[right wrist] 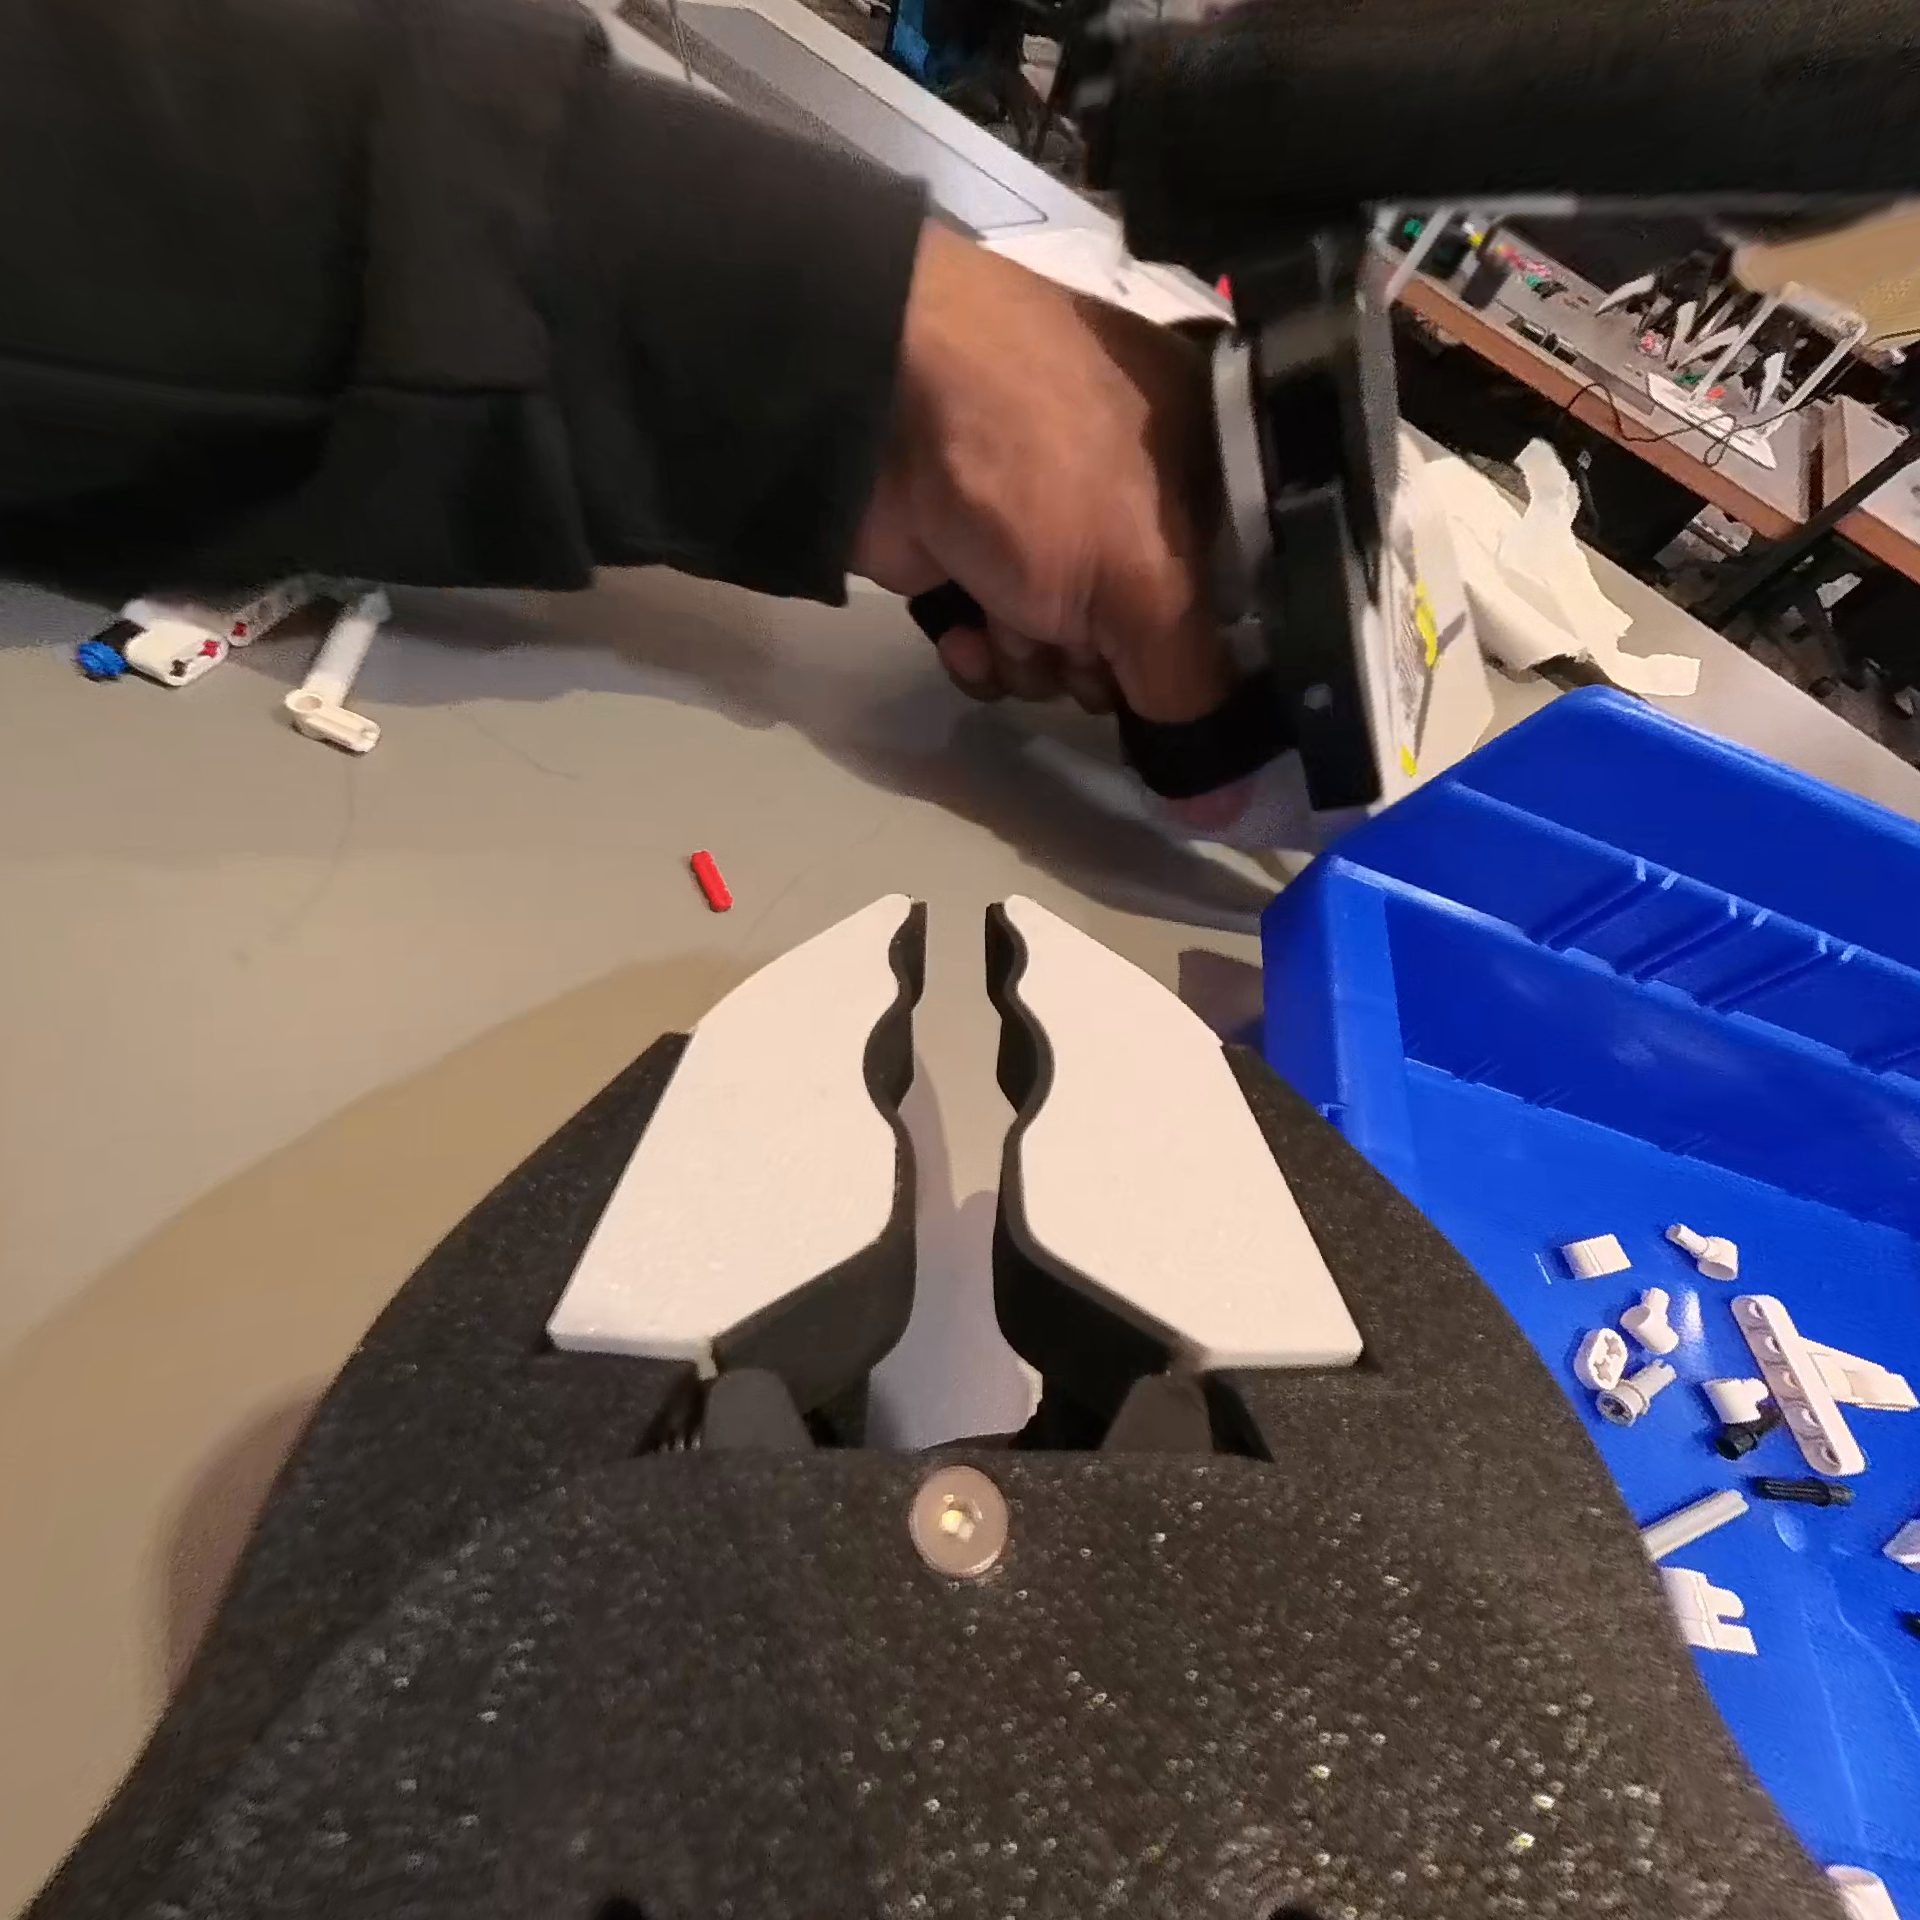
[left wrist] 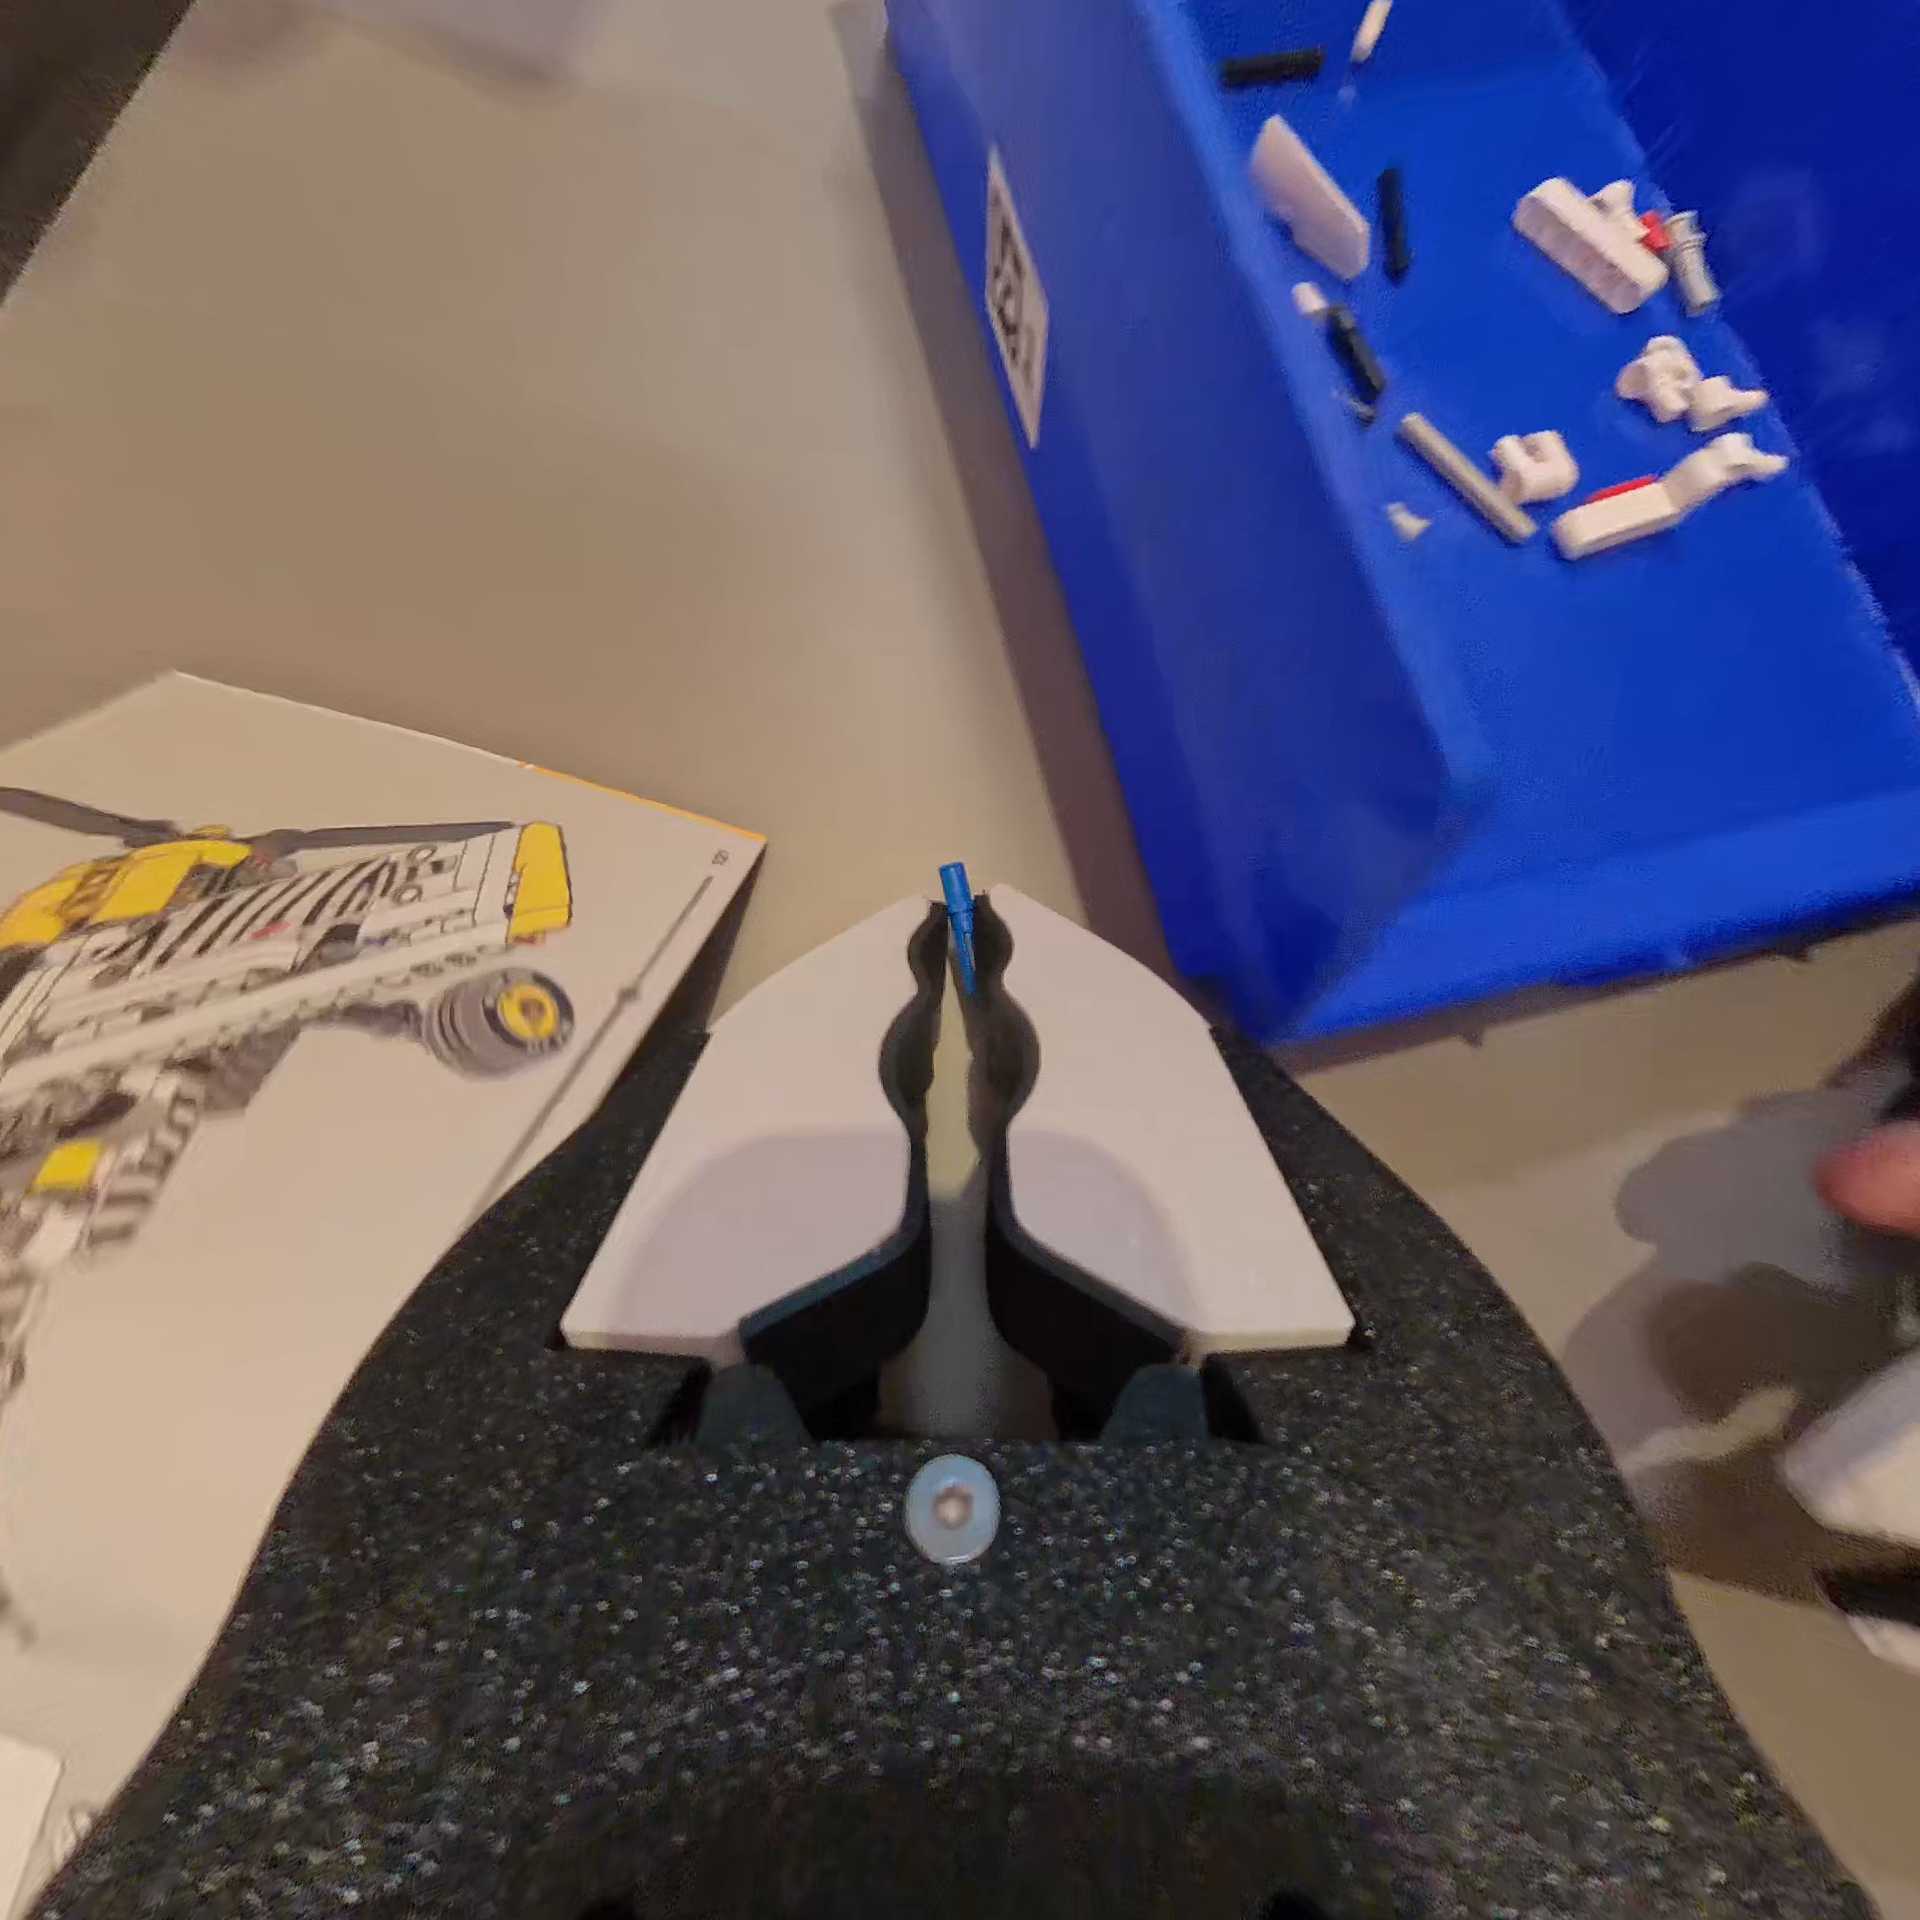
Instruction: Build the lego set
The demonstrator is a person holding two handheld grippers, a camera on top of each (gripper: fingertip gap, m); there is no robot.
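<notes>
In the left wrist view my left gripper [left wrist: 958, 909] is shut on a small blue pin [left wrist: 957, 914]. The pin stands upright between the fingertips, its top sticking out above them. The gripper hangs over the grey table between an instruction booklet [left wrist: 312, 987] and a blue bin [left wrist: 1455, 571]. In the right wrist view my right gripper [right wrist: 954, 914] is open with a narrow gap and nothing between its pads. It sits low over the table beside the blue bin [right wrist: 1558, 1039]. A small red pin [right wrist: 712, 881] lies on the table just ahead to its left.
The bin holds several white, grey and black building pieces [left wrist: 1590, 244] [right wrist: 1787, 1392]. A hand [right wrist: 1039, 488] with a dark sleeve holds the other gripper's handle ahead of the right gripper. White assembled pieces [right wrist: 332, 686] lie at the far left. A cluttered bench stands behind. Across from one pair of fingers to the other is roughly 15 centimeters.
</notes>
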